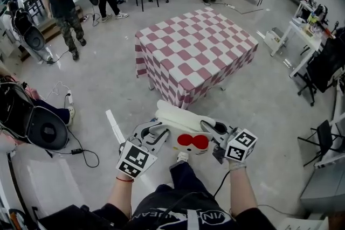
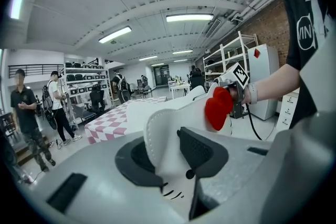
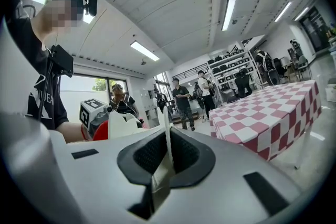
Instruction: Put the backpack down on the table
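Clamped by the left gripper (image 1: 155,131) and right gripper (image 1: 213,127), each with jaws closed on a white edge, the white backpack (image 1: 180,117) with its red bow (image 1: 193,141) hangs above the floor, well short of the checkered table (image 1: 197,46), so carrying it over and setting it down remain.

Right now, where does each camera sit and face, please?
Head view: on the head, steeply down at the backpack held by left gripper and right gripper; forearms show.
Left gripper view: along its jaws, shut on the backpack; right forearm shows.
Right gripper view: along its jaws, pinching the backpack's edge; torso shows.
Shared: checkered table.
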